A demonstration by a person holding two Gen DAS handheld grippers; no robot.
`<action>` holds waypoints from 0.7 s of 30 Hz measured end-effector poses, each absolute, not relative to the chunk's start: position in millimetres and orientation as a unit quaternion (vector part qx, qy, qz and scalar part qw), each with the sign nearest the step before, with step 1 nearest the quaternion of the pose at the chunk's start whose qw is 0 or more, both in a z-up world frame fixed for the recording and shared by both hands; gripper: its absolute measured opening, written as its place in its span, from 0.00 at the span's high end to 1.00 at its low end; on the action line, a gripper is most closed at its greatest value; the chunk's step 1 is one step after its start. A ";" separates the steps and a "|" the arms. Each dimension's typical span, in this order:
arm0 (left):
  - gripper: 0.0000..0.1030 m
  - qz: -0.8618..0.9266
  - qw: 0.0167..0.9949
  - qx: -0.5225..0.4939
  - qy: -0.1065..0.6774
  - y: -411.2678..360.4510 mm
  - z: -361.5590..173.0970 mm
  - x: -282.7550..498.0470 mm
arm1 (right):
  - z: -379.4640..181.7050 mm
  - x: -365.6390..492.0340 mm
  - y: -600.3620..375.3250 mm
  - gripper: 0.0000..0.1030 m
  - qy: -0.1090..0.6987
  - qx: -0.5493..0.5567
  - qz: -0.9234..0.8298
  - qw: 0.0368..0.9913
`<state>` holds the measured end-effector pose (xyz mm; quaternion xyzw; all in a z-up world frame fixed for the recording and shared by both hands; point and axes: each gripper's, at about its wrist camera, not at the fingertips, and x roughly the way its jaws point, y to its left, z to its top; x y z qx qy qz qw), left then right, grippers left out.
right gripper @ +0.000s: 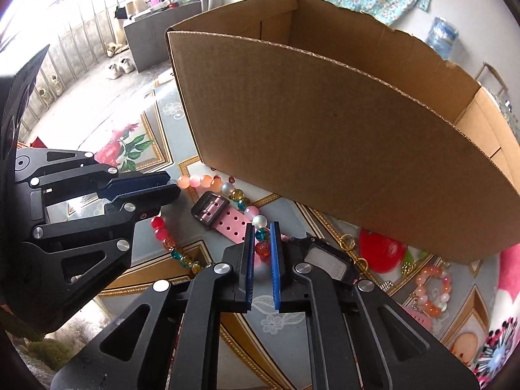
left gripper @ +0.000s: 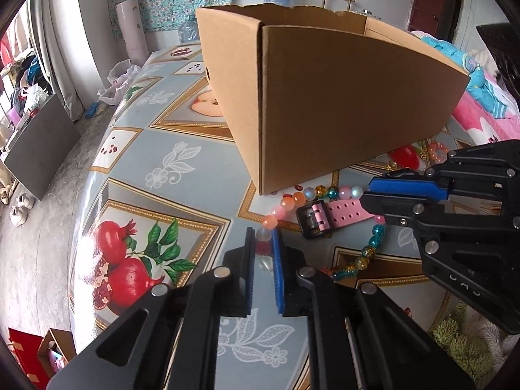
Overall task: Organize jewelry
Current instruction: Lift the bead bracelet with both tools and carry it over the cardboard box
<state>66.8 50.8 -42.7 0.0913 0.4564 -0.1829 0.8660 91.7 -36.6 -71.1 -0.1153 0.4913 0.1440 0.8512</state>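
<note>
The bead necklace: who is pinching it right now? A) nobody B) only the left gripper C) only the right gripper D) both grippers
D: the left gripper has beads of the bead necklace between its fingers, and the right gripper has other beads between its own.

Daylight enters from the curtained window (left gripper: 39,48) and overexposes the upper left of the right wrist view. It produces white glare on the glossy fruit-patterned tablecloth (right gripper: 107,149). Fisheye distortion bows the brown cardboard box (left gripper: 341,104), and black vignetting darkens every corner.
</note>
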 end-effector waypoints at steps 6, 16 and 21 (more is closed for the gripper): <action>0.91 -0.183 0.874 0.082 0.443 58.1 -30.0 61.1 | -61.2 87.8 -40.5 0.93 0.481 -0.088 0.145 0.860; 0.91 -0.182 0.901 0.071 0.388 66.5 16.2 35.2 | -27.8 68.0 -55.7 0.93 0.433 -0.063 0.155 0.886; 0.91 -0.202 0.912 0.075 0.350 64.5 59.1 25.7 | 2.5 49.3 -61.4 0.93 0.371 -0.061 0.160 0.913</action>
